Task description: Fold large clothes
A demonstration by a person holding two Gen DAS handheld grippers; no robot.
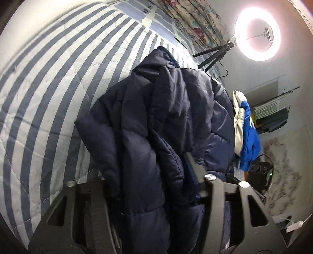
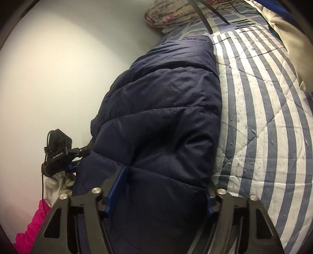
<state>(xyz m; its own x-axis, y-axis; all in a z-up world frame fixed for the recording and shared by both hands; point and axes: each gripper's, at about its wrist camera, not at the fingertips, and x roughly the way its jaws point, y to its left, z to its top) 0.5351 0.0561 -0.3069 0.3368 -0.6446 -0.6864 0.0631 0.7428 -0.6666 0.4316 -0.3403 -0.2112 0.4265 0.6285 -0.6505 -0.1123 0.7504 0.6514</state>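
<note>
A dark navy puffer jacket lies bunched on a blue-and-white striped quilt. My left gripper is shut on a thick fold of the jacket, which bulges between its black fingers and hides the left fingertip. In the right wrist view the jacket lies folded in a long roll along the wall side of the quilt. My right gripper straddles its near end, blue-padded fingers pressed on either side of the padded cloth. The left gripper shows beyond the jacket's left edge.
A lit ring light on a tripod stands at the far end of the bed. A white and blue garment lies beside the jacket. A floral pillow lies at the head. A pale wall and pink cloth are at left.
</note>
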